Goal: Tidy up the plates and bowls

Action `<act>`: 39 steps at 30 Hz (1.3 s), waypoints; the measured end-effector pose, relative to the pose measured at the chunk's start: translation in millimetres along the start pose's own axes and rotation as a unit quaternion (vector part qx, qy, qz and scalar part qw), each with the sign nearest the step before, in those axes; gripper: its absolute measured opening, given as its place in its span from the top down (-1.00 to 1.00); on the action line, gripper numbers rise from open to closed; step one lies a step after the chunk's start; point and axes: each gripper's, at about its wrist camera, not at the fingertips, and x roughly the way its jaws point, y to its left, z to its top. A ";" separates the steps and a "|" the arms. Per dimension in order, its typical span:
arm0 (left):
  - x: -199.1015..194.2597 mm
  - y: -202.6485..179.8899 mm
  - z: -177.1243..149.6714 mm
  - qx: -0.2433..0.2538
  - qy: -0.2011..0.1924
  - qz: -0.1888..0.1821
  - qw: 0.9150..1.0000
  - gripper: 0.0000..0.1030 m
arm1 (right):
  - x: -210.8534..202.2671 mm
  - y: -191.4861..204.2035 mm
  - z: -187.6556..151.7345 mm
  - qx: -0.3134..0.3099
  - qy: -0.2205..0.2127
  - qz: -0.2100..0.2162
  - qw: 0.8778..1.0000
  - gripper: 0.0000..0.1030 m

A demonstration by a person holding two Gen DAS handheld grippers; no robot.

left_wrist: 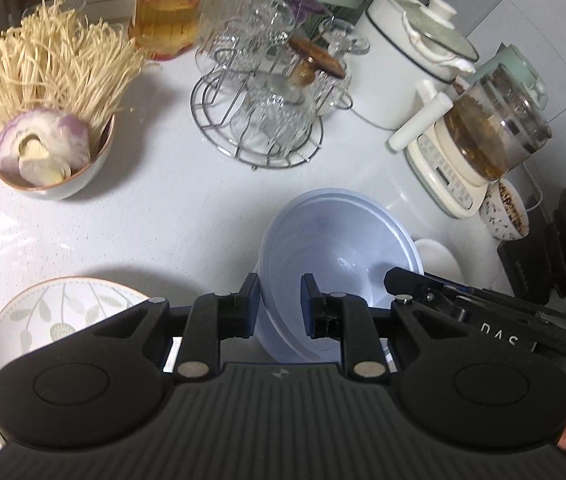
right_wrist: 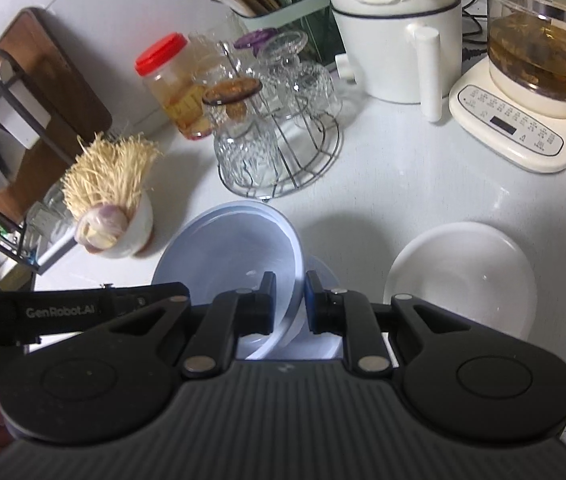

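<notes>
Between both grippers, blue bowl [left_wrist: 335, 248] tilted (mouth upward)

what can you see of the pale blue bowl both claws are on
The pale blue plastic-looking bowl is round, smooth and glossy, with a stepped rim and nothing visible inside it. It is tilted, not flat on the white counter. The left claw pinches its rim on one side and the right claw pinches the opposite side, one finger inside and one outside each time. It sits beside a white shallow bowl and in front of the wire rack of glasses.
</notes>
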 end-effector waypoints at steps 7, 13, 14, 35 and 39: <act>11.4 4.0 -0.2 0.003 0.016 -0.003 1.000 0.54 | 7.7 -1.8 -5.6 0.005 0.004 -0.025 1.000 0.66; 19.3 7.7 0.4 -0.004 0.024 -0.006 1.000 0.54 | 17.0 -7.0 -9.0 0.007 0.019 -0.024 1.000 0.66; 21.0 7.7 -0.4 -0.002 0.026 -0.006 1.000 0.54 | 18.2 -6.9 -9.8 0.005 0.020 -0.026 0.999 0.66; -39.0 -3.6 -1.2 0.023 -0.025 -0.005 0.999 0.49 | -17.0 -2.1 -9.8 0.028 -0.037 -0.016 0.999 0.03; -64.8 -13.6 -0.3 0.033 -0.051 -0.014 0.998 0.44 | -38.0 6.6 -6.2 0.018 -0.059 -0.013 0.998 0.03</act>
